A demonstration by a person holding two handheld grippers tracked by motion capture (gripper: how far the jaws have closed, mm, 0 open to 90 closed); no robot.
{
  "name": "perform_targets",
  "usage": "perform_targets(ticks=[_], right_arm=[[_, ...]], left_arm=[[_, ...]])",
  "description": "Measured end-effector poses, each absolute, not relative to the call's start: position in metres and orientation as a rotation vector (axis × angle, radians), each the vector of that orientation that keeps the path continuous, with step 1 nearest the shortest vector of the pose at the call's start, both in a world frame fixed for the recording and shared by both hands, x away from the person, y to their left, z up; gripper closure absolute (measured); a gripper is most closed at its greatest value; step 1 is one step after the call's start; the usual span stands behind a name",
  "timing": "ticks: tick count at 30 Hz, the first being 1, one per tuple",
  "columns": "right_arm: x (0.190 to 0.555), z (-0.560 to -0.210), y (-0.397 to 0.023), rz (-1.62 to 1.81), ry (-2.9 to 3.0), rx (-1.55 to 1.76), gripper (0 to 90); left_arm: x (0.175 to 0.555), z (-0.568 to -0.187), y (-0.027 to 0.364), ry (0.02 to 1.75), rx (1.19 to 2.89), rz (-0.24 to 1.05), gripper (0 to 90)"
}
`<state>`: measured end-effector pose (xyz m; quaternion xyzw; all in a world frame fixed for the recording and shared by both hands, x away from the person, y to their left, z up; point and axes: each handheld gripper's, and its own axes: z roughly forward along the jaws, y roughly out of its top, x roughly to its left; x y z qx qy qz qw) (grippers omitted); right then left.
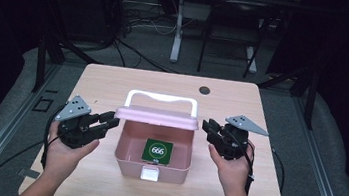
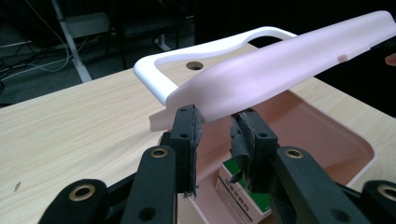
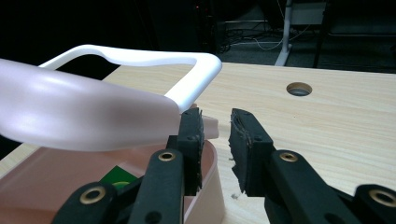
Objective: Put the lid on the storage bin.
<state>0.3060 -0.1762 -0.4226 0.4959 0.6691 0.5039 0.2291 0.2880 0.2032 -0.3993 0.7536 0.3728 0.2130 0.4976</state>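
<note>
A: Where's the pink storage box (image 1: 153, 162) from your tongs?

B: Between them on the worktop (image 1: 104, 82). My left tongs (image 1: 108, 121) sit at one end of the raised lid (image 1: 157, 117), my right tongs (image 1: 207, 127) at the other. The lid's long axis runs straight from one pair to the other.

A: Tongs state?

B: Both apart, clamped on nothing. In the left gripper view the lid's end (image 2: 261, 74) hangs just above and past my left tips, gap bare. In the right gripper view the lid's other end (image 3: 84, 109) lies off the side of one jaw, not between them.

A: Which hand is nearer?

B: Left, I'd judge; its tips are nearly under the lid edge. Right is just beside its end.

A: Inside?

B: Green card pack marked 666 (image 1: 157, 152) on the box floor. White handle (image 1: 162, 98) stands behind the lid.
</note>
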Motion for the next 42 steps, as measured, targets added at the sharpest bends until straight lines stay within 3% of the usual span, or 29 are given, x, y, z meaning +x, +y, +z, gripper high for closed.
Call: perform_targets(ticks=[42], right_arm=[[0.309,-0.429,-0.175,1.377,1.856,1.377,73.1]], left_arm=[[0.273,-0.419,0.207,0.903,1.836,0.481,70.6]])
